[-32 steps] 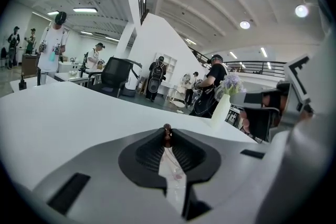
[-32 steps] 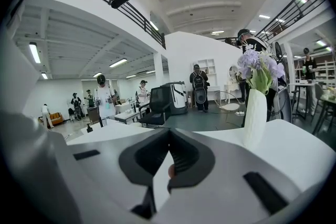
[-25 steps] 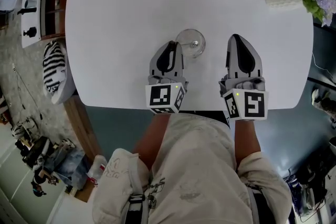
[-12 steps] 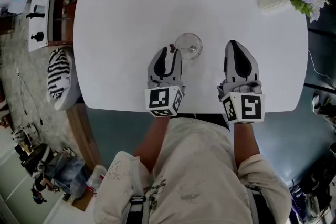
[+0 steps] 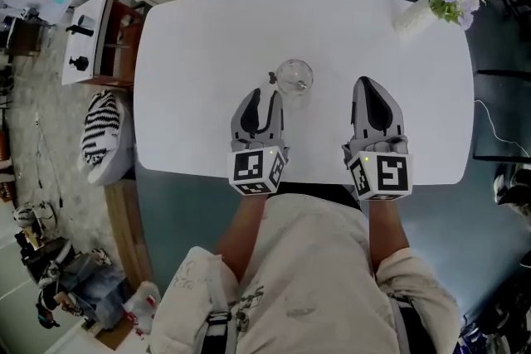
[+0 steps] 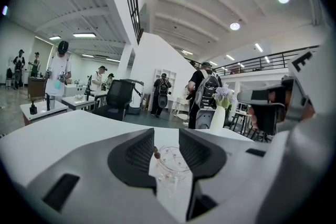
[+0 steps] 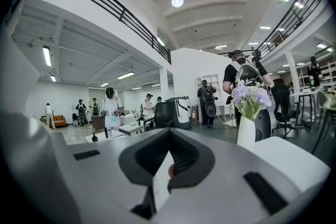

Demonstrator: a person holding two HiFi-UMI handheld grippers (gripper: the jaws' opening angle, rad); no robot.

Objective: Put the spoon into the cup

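The left gripper [image 6: 166, 135] has its jaws spread wide. They have just been opening, and nothing is pinched or standing between the pads. Through the gap, the left gripper view looks straight at the cup [image 6: 170, 161], a clear glass just ahead of the tips. A spread like this, with the cup dead ahead, reads as a release rather than the start of a grasp.

The right gripper [image 7: 169, 134] has its jaws pressed together at the tips and carries nothing. It looks to be idle here, held out of the way because one spoon needs only one gripper.

The spoon [image 5: 272, 79] is already in the cup. Its dark handle end leans out over the rim at about nine o'clock, the side nearest the left gripper, which fits a drop from that side. The bowl of the spoon is too small to make out inside the glass.

In the head view the cup stands at about one o'clock from the left jaws and about ten o'clock from the right, near the middle of the white table [image 5: 207, 37]. Both grippers hang side by side over the near edge, clear of the glass. A vase of flowers [image 5: 444, 0] sits well apart at the far right corner, about two o'clock. Judged from this, the task looks finished.
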